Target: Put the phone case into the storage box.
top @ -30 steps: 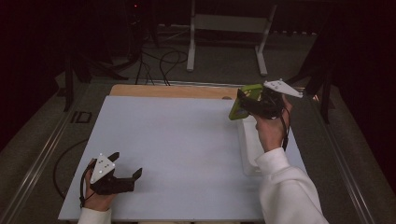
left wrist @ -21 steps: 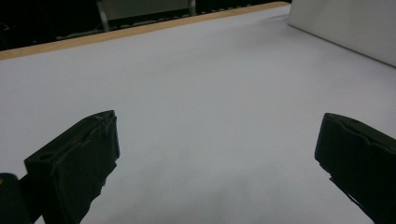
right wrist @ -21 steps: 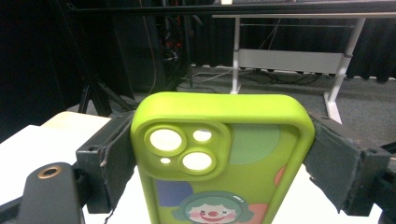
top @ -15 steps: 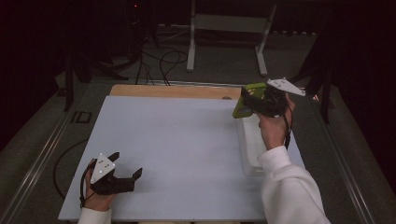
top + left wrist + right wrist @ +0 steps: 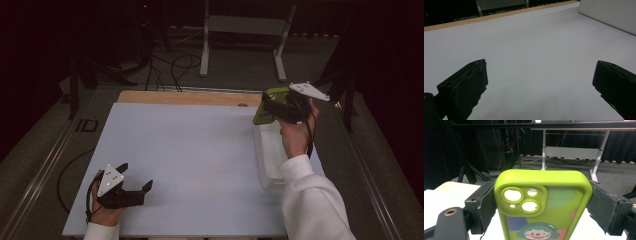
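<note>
The right gripper [image 5: 272,107] is up in the air over the far right part of the table [image 5: 190,150], and its two black jaws are clamped on the long sides of a lime-green phone case [image 5: 541,205]. In the right gripper view the case stands upright between the jaws with its back toward the camera: three round camera holes near the top left, coloured blobs, and a cartoon clown face low on it. From the high view the case [image 5: 264,105] hangs above the far end of a white tray [image 5: 267,155] that lies along the table's right edge; whether anything lies in the tray I cannot make out, since it is washed out there.

The left gripper [image 5: 134,182] rests low at the near left corner of the table, its jaws spread wide with nothing between them, only bare white tabletop [image 5: 534,50] ahead.
</note>
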Tool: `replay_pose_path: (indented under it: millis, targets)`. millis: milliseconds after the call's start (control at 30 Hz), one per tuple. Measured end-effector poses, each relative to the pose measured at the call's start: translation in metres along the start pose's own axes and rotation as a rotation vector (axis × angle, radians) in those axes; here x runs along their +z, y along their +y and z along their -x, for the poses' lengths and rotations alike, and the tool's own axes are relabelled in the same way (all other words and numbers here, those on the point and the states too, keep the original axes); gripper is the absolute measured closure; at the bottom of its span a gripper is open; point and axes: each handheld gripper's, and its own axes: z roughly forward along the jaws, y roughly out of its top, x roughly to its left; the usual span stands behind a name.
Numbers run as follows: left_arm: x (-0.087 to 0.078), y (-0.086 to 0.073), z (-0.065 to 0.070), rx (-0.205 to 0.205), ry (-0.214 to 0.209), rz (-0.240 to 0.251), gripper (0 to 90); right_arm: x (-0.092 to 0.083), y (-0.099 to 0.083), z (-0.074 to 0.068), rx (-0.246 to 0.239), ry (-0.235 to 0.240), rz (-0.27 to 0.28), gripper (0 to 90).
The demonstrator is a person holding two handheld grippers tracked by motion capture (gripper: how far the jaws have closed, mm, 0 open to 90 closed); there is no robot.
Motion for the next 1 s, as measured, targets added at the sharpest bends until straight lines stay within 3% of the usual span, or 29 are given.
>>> replay_pose_path:
  millis: [1000]
  targets:
    - [0.000,0.000,0.000,0.000,0.000,0.000,0.3,0.012,-0.002,0.018,-0.001,-0.097,-0.008,15.7]
